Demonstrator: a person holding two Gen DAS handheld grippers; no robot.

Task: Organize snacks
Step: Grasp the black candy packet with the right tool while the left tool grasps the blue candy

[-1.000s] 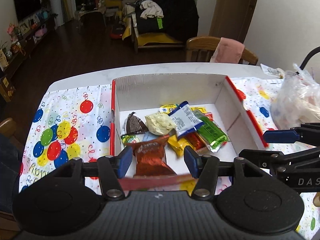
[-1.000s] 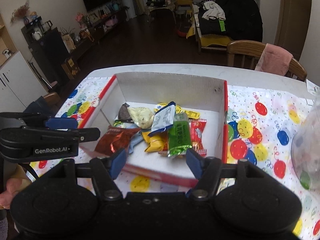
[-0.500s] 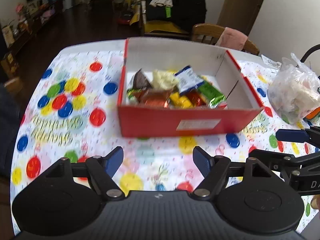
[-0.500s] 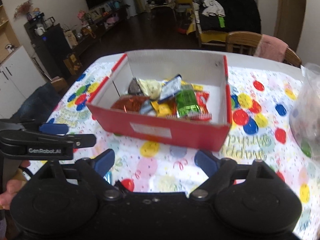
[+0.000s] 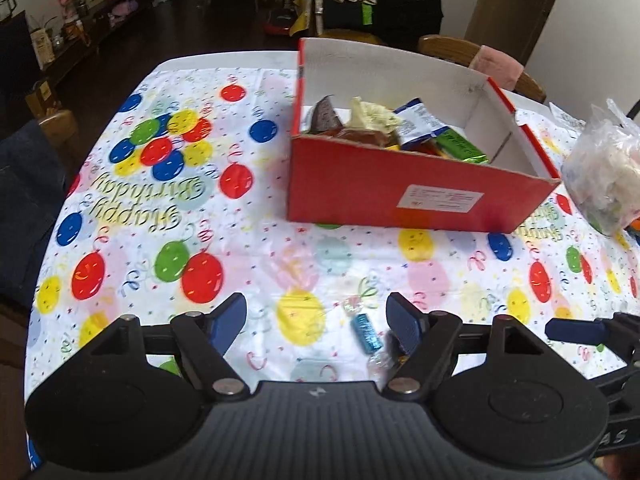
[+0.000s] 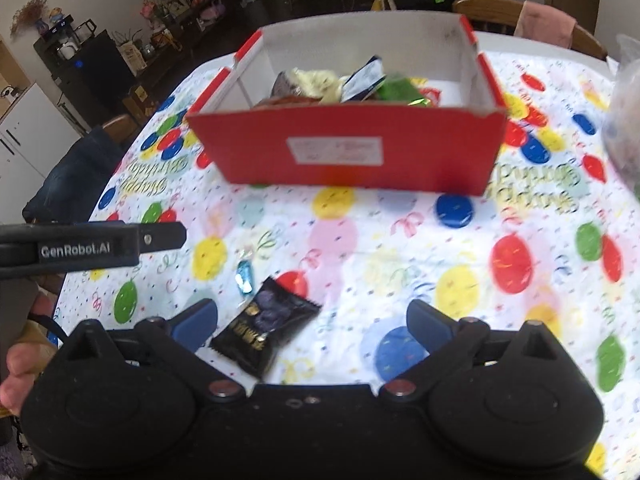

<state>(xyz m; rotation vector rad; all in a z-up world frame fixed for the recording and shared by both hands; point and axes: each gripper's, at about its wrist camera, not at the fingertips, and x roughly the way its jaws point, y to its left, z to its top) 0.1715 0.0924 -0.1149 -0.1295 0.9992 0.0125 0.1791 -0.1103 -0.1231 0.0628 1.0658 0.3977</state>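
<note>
A red cardboard box (image 5: 400,184) (image 6: 344,152) stands on the balloon-print tablecloth and holds several wrapped snacks (image 5: 400,128). My left gripper (image 5: 316,320) is open low over the cloth in front of the box. A blue wrapped candy (image 5: 366,332) lies between its fingers, close to the right one and untouched. My right gripper (image 6: 314,326) is open, its jaws still opening. A black snack packet (image 6: 266,330) lies on the cloth between them, near the left finger. The blue candy (image 6: 244,276) shows just beyond that packet. The left gripper (image 6: 92,246) reaches in from the left edge.
A clear plastic bag (image 5: 604,176) (image 6: 628,120) of snacks sits right of the box. Wooden chairs (image 5: 480,52) stand behind the table. A person's hand (image 6: 20,368) holds the left gripper. Dark clothing (image 5: 24,208) lies at the table's left edge.
Both grippers drew back from above the open box toward the near part of the table and sank lower. Their jaws spread wider. The blue candy and black packet came into view.
</note>
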